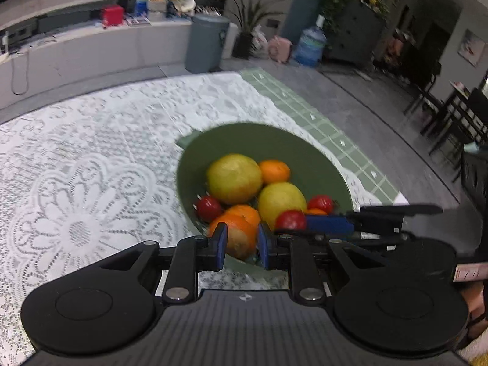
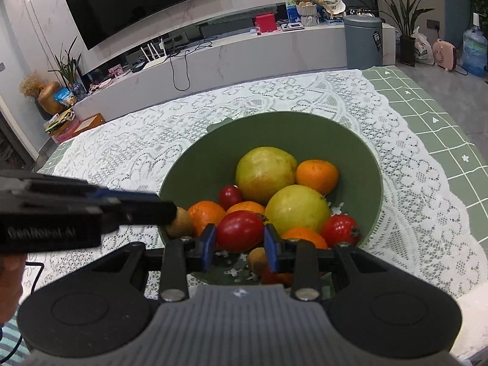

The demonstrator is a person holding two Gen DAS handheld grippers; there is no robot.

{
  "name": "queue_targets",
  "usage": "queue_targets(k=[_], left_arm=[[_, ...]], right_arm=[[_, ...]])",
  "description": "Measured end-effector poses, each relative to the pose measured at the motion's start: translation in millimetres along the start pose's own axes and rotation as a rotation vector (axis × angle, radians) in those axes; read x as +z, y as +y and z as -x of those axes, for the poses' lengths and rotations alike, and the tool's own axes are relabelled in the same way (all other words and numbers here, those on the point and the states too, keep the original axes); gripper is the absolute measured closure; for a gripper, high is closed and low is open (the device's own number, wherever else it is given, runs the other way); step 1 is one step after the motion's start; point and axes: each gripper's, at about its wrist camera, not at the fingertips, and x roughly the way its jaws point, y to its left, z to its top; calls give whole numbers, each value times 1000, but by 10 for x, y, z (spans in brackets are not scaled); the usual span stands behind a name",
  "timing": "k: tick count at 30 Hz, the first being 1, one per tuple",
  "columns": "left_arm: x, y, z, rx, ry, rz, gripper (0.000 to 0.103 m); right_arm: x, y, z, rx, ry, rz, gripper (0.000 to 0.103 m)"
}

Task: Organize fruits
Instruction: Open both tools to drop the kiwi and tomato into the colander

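Observation:
A green bowl (image 2: 305, 131) sits on the lace cloth and holds two yellow-green fruits, several oranges and several red fruits. It also shows in the left wrist view (image 1: 274, 140). My left gripper (image 1: 242, 242) is shut on a brown kiwi (image 1: 239, 242) at the bowl's near rim; the kiwi also shows in the right wrist view (image 2: 180, 222) at the tip of the left gripper. My right gripper (image 2: 239, 239) is shut on a red fruit (image 2: 239, 230) just above the bowl's near side. Another kiwi (image 2: 256, 259) lies below it.
The white lace cloth (image 2: 411, 183) covers a green checked tablecloth (image 2: 433, 97). Beyond the table are a grey bin (image 2: 363, 41), a low TV bench, potted plants and a water jug (image 2: 474, 52). Dark chairs (image 1: 451, 116) stand at the right.

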Motion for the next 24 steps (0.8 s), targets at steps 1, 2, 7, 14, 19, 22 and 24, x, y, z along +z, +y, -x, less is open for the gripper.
queue_targets(k=[1, 2, 7, 14, 19, 22, 24], left_arm=[[-10, -9, -25, -5, 9, -3, 80], [-18, -19, -34, -11, 13, -6, 80], [-50, 19, -70, -91, 50, 40, 82], [-46, 192, 104, -96, -2, 137, 81], [-57, 293, 219, -44, -35, 173, 81], [-101, 300, 262, -16, -41, 169, 81], [-133, 294, 285, -1, -41, 161, 81]], right_arm=[[4, -1, 15, 1, 0, 3, 72], [3, 2, 32, 0, -1, 7, 72], [-11, -1, 99, -2, -2, 33, 72], [11, 3, 109, 3, 14, 26, 72], [13, 29, 46, 8, 45, 14, 71], [10, 45, 4, -2, 63, 12, 71], [8, 46, -25, -5, 73, 9, 71]])
